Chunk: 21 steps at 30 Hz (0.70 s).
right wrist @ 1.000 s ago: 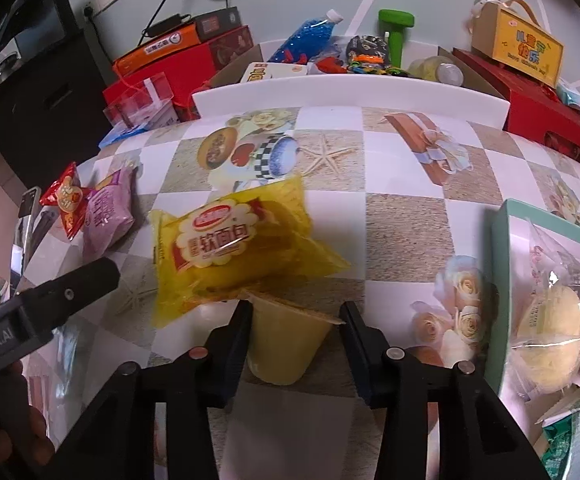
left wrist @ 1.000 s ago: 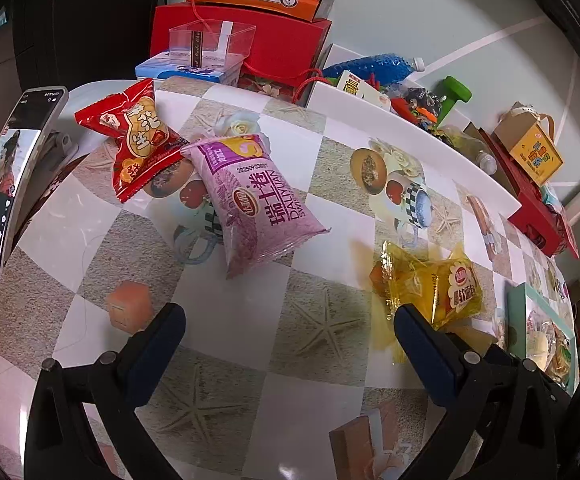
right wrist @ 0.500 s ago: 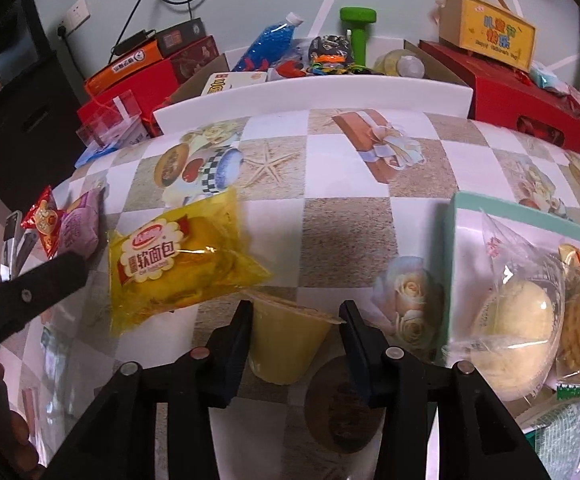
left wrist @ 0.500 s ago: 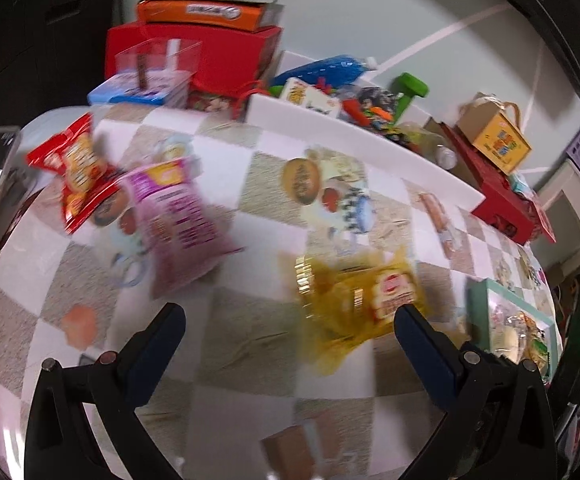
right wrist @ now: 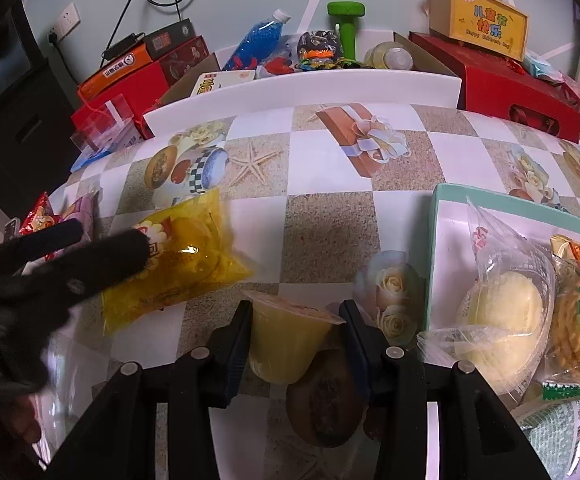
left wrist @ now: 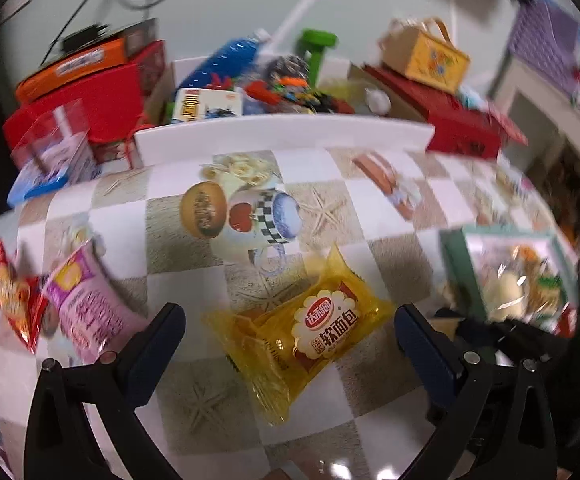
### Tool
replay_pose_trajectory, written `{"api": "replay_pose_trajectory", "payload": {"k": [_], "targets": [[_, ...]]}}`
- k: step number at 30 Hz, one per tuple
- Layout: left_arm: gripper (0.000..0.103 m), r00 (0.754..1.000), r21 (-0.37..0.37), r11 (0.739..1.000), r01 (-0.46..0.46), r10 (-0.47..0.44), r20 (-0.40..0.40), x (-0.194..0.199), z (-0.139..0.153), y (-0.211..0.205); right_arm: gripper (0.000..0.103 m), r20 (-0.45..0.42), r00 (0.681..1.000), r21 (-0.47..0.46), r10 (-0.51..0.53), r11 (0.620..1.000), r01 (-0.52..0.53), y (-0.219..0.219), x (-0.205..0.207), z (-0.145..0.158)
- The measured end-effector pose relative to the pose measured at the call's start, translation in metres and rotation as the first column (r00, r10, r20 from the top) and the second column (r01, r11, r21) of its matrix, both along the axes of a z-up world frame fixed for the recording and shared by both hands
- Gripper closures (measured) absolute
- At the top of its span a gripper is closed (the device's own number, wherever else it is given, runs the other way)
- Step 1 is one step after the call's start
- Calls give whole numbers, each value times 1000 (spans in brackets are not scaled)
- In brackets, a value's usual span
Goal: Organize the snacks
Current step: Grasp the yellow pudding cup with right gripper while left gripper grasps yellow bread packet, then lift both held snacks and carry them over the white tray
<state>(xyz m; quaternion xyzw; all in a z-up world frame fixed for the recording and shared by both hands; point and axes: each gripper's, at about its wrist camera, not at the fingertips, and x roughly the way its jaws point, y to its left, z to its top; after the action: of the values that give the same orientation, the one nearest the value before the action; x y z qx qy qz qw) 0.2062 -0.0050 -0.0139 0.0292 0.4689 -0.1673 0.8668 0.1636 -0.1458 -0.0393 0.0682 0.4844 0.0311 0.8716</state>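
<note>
Your right gripper [right wrist: 293, 320] has its jaws clamped on the yellow jelly cup [right wrist: 286, 340], not yet in the tray [right wrist: 435, 240] beside them. Your left gripper [left wrist: 290, 332] has its jaws spread wide around the yellow bread packet [left wrist: 309, 336]; the pink packet [left wrist: 86, 312] and the red packet [left wrist: 6, 300] wait outside them.

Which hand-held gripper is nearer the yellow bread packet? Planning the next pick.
Left. The left hand-held gripper straddles the yellow bread packet, open; the right hand-held gripper holds a jelly cup beside it.

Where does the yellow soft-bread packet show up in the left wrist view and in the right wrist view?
Left wrist: the yellow soft-bread packet lies low in the middle, between the open fingers.
Right wrist: it lies left of middle, partly behind the left gripper.
Shared landmark: the checkered cup print on the tablecloth, just beyond the packet.
</note>
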Motion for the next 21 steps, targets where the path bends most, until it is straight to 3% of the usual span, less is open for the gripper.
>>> {"api": "replay_pose_trajectory", "payload": {"k": [6,11,12,15,17,18,21], "targets": [[0,995,108,989,100,-97,-27,8,-12,-20,56,-2,1000,4,0,1000,0,-1,0,1],[1,995,134,987,91,-86,-41,15,-18,-18,56,-4,1000,0,2,1000,-2,0,0,-1],[5,996,133,987,87,-82,-43,16,-19,-17,56,-4,1000,1,2,1000,-2,0,0,-1],[35,995,83,994,77,-72,-63,21,-23,-13,56,-4,1000,1,3,1000,-3,0,0,-1],[44,996,63,996,63,-59,-73,23,-25,-12,56,-4,1000,1,3,1000,-3,0,0,-1],[54,996,57,997,58,-53,-73,23,-26,-11,56,-4,1000,2,3,1000,-3,0,0,-1],[60,997,3,1000,27,-27,-75,22,-27,-6,57,-4,1000,2,3,1000,-3,0,-1,0]]}}
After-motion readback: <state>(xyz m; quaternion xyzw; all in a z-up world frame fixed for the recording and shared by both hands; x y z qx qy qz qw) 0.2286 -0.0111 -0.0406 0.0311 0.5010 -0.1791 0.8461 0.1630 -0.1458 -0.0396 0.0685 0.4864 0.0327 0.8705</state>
